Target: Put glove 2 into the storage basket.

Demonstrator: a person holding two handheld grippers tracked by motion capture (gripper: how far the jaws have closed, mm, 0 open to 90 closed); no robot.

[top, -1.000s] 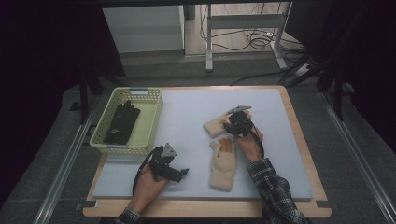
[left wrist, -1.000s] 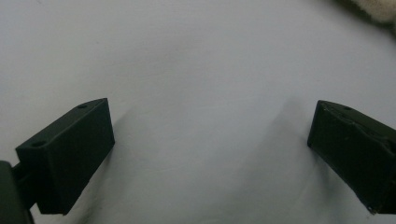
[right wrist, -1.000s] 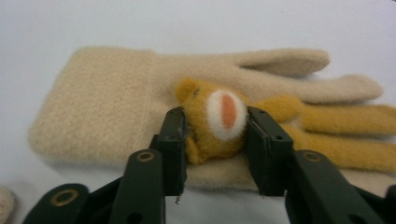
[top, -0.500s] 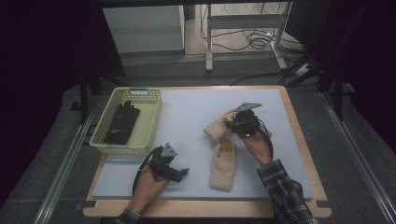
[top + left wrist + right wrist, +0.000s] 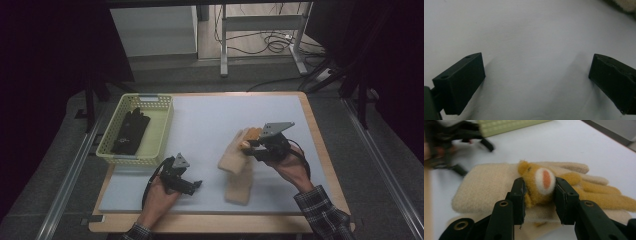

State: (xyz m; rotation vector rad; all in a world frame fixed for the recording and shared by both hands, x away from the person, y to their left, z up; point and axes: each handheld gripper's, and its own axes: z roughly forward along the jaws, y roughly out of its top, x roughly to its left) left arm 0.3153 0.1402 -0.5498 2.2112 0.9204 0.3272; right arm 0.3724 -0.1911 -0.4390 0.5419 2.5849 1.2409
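Observation:
My right gripper (image 5: pixel 252 146) is shut on the yellow plush patch (image 5: pixel 541 182) of a beige glove (image 5: pixel 234 156), holding that end a little above the white mat (image 5: pixel 210 115). In the right gripper view both pads squeeze the patch, with the glove's (image 5: pixel 491 187) cuff and yellow fingers spread behind. A second beige glove (image 5: pixel 239 186) lies flat under and in front of it. My left gripper (image 5: pixel 192 186) rests on the mat at the front left, open, with bare mat between its jaws (image 5: pixel 536 80).
A pale green basket (image 5: pixel 150 160) at the left edge of the mat holds black gloves (image 5: pixel 131 131). The wooden table border (image 5: pixel 325 150) frames the mat. A corner of a glove (image 5: pixel 626 3) shows in the left gripper view.
My right gripper has risen and drifted right and nearer with the beige glove clamped in it, so one end of the glove has come off the mat. The left hand has stayed put.

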